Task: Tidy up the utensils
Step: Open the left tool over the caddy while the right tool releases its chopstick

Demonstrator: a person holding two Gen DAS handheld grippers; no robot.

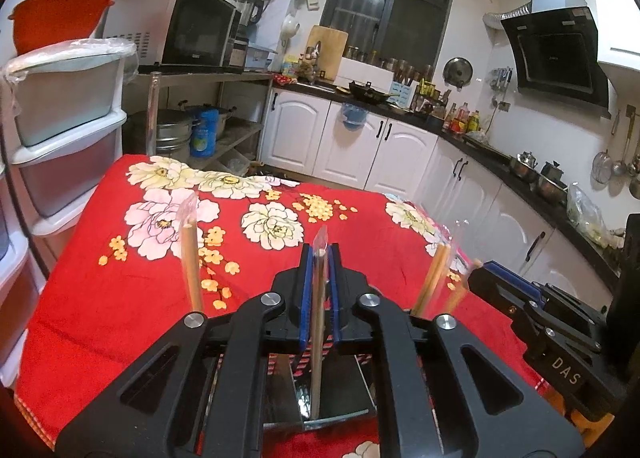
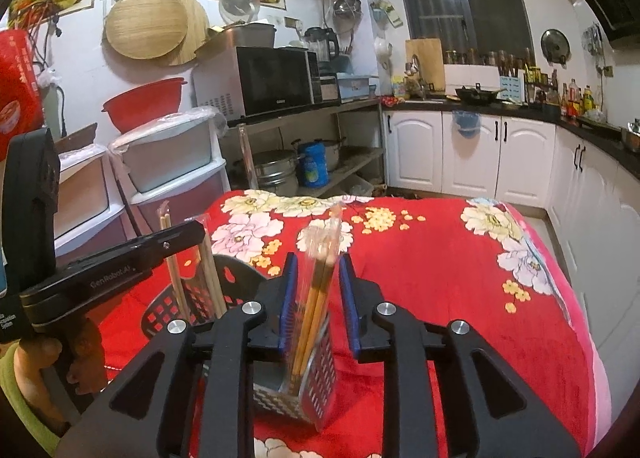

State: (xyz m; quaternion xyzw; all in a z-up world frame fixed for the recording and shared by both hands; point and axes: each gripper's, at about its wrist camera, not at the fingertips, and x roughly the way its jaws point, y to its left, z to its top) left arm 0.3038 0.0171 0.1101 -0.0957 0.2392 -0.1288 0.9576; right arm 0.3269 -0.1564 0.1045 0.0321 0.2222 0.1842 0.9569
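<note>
A pair of wooden chopsticks in a clear wrapper (image 1: 320,286) stands upright in a shiny metal holder (image 1: 340,402), and my left gripper (image 1: 319,254) is shut on it, blue pads against the wrapper. Two more wrapped pairs (image 1: 190,258) (image 1: 434,278) lean to either side. In the right wrist view my right gripper (image 2: 318,262) is open. A wrapped bundle of chopsticks (image 2: 316,298) stands between its pads in a silver perforated holder (image 2: 320,382), not pressed by them. Left of it, the black perforated holder (image 2: 228,278) carries other chopsticks (image 2: 176,270) under the left gripper (image 2: 196,232).
The red floral tablecloth (image 1: 360,218) covers the table under both holders. Stacked plastic drawers (image 1: 68,138) stand to the left, a metal shelf with a microwave (image 1: 192,30) behind. White cabinets (image 1: 352,142) run along the far and right sides. A hand (image 2: 40,354) grips the left tool.
</note>
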